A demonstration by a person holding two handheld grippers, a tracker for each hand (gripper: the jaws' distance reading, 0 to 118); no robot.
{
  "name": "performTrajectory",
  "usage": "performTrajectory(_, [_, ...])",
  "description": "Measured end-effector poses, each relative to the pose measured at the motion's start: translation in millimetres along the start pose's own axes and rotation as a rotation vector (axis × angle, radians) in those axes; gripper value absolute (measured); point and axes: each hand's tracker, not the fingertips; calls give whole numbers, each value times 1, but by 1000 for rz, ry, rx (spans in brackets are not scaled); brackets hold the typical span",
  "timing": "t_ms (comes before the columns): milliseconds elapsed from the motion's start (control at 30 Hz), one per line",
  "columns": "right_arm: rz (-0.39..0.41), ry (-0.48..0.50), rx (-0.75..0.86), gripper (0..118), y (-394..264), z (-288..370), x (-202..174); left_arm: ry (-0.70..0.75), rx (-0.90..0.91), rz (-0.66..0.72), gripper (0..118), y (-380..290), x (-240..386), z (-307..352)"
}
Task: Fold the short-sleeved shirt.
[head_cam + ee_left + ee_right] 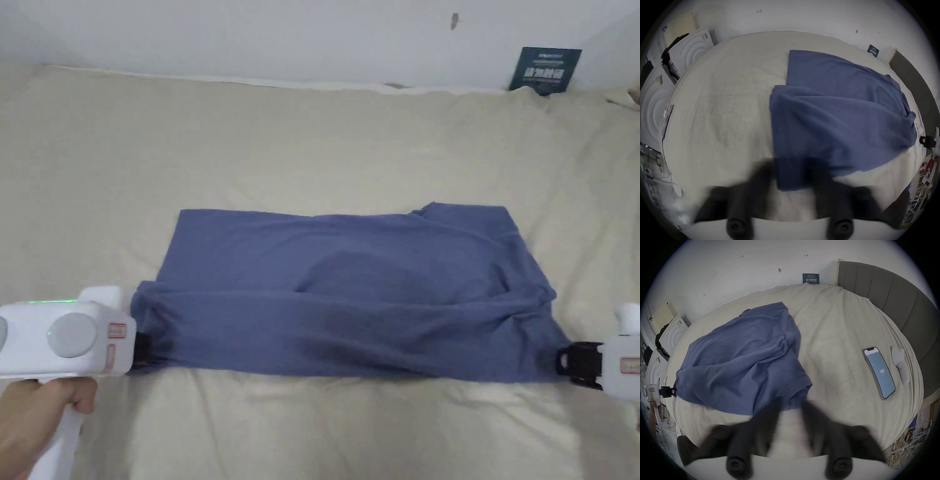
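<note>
Shirt position: I see the blue short-sleeved shirt (350,294) lying across the middle of the bed (312,144), partly folded lengthwise, its near edge doubled over.
Left tool: in the head view my left tool (142,351) meets the shirt's near left corner; in the left gripper view the cloth runs down between the blurred jaws, which stand a little apart, so I cannot tell whether they pinch it.
Right tool: my right tool (572,365) sits at the shirt's near right corner; in the right gripper view the jaws narrow onto the sleeve hem (795,384), though blur hides the contact.
Right gripper view extras: a phone (878,371) with a lit screen and a white controller (901,365) lie on the bed, right of the shirt, before a grey headboard (899,296).
Left gripper view extras: white boxes (688,52) stand beyond the bed's far left end.
</note>
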Motion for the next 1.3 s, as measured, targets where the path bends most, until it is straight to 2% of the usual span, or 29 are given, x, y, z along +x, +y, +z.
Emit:
performTrajectory(33, [0, -7, -10, 118, 0, -6, 0, -1, 7, 2, 5, 1, -1, 4])
performTrajectory(133, [1, 23, -45, 116, 7, -10, 2, -14, 17, 21, 5, 0, 1, 10])
performTrajectory(200, [2, 10, -80, 115, 13, -31, 7, -10, 15, 15, 5, 8, -4, 4])
performTrajectory(333, [-16, 60, -112, 102, 13, -52, 4, -9, 6, 10, 5, 8, -1, 0])
performTrajectory(367, [-8, 64, -107, 88, 11, -52, 1, -9, 4, 11, 5, 9, -1, 0])
performTrajectory(400, [0, 35, -88, 41, 12, -54, -1, -9, 9, 13, 5, 11, -2, 0])
performTrajectory(433, [12, 6, -56, 11, 13, -54, 2, -10, 4, 14, 5, 10, -2, 0])
performTrajectory(533, [-21, 48, -69, 11, 7, -37, 4, -1, 9, 5, 5, 12, -2, 6])
performTrajectory(600, [8, 17, -51, 11, 7, -20, 1, 15, 14, 3, 5, 12, -2, 9])
performTrajectory(700, [35, 22, -26, 11, 2, 5, -15, 18, 23, -12, 5, 12, -5, 16])
performTrajectory(800, [30, 45, -42, 11, 4, 13, -2, 25, 30, -20, 5, 7, -10, 25])
performTrajectory(1067, [-10, 83, -61, 11, -55, 55, 13, 15, 13, -31, 5, -68, -15, 73])
performTrajectory(1200, [-6, 83, -84, 11, -85, 61, 13, 11, -2, -22, 5, -97, -26, 70])
performTrajectory(1233, [-5, 82, -92, 12, -89, 59, 13, 16, -11, -18, 5, -101, -29, 66])
performTrajectory(1267, [-12, 86, -93, 21, -93, 52, 19, 17, -16, -18, 10, -104, -30, 64])
performTrajectory(1300, [-26, 89, -80, 21, -94, 47, 24, 7, -12, -20, 10, -106, -32, 64])
